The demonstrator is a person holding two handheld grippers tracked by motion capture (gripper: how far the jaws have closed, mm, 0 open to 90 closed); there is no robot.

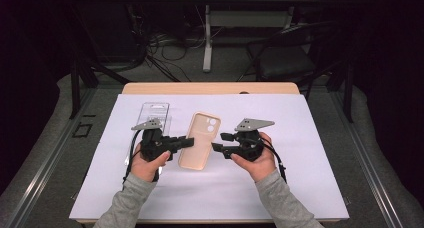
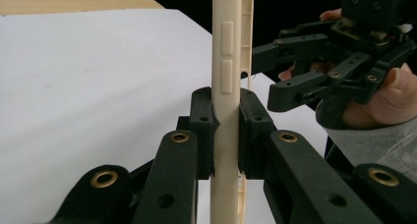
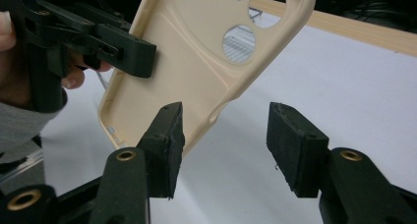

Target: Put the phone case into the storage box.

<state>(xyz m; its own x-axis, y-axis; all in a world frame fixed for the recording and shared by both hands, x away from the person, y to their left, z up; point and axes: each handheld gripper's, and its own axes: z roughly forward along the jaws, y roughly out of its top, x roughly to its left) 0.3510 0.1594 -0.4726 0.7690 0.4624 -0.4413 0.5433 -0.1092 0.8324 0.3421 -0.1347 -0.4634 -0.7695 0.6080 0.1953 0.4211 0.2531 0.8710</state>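
A beige phone case (image 1: 200,140) with round camera cut-outs is held over the white sheet (image 1: 300,178). My left gripper (image 1: 187,142) is shut on its left edge. In the left gripper view the case (image 2: 226,62) stands edge-on, clamped between the two pads (image 2: 204,130). My right gripper (image 1: 215,147) is open beside the case's right edge. In the right gripper view the case (image 3: 196,62) hangs tilted, inner face toward the camera. Its lower edge lies just beyond my right gripper's (image 3: 226,130) left pad, and nothing is between the jaws. The left gripper (image 3: 133,52) bites the case's far edge.
A clear plastic package (image 1: 154,112) lies flat on the sheet behind the left hand. The wooden table edge (image 1: 210,88) runs along the back. Beyond it are a chair (image 1: 285,58), a desk leg and floor cables.
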